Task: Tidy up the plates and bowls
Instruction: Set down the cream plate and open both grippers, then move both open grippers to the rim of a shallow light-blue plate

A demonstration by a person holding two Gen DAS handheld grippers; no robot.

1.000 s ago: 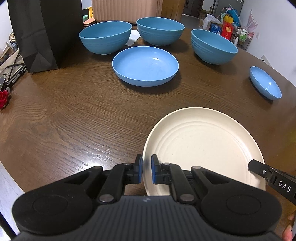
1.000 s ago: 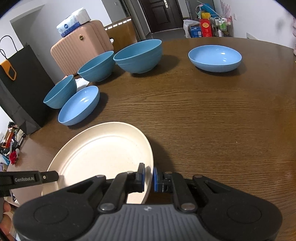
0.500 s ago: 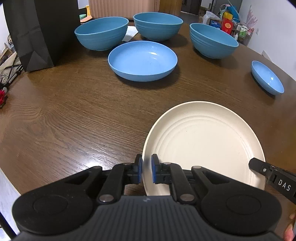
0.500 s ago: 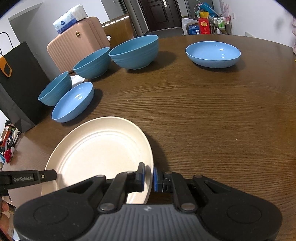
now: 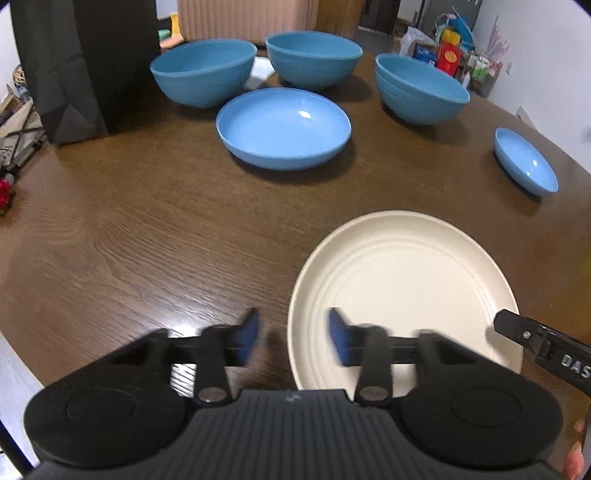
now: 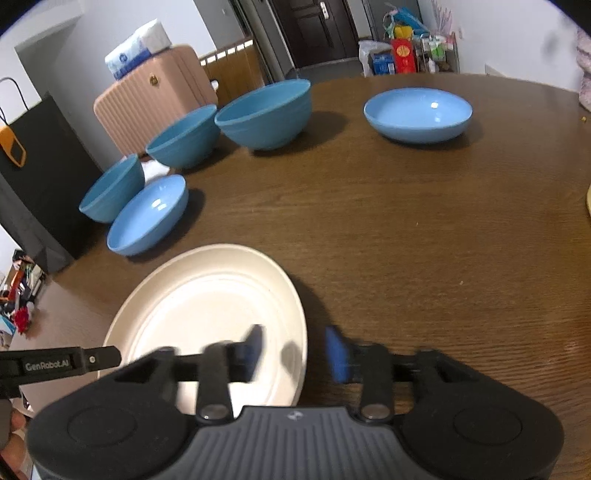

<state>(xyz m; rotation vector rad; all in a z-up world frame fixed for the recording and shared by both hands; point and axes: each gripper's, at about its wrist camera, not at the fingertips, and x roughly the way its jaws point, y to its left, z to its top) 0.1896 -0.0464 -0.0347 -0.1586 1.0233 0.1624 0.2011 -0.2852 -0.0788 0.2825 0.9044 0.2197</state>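
Cream plate (image 5: 402, 288) rim sits between both grippers' just-opened pads; left gripper (image 5: 291, 336), right gripper (image 6: 293, 354).

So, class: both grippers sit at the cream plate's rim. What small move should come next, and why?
Probably draw both grippers back off the cream plate. The left gripper and right gripper have just been opening; the rim sits between their spread pads, untouched, and the plate lies flat on the table.

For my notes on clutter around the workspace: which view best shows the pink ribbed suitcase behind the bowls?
The right wrist view. There the pink suitcase shows its top, front, latch and the tissue pack lying on it. The left wrist view catches only a cropped ribbed strip at the frame's top edge, behind the blue bowls.
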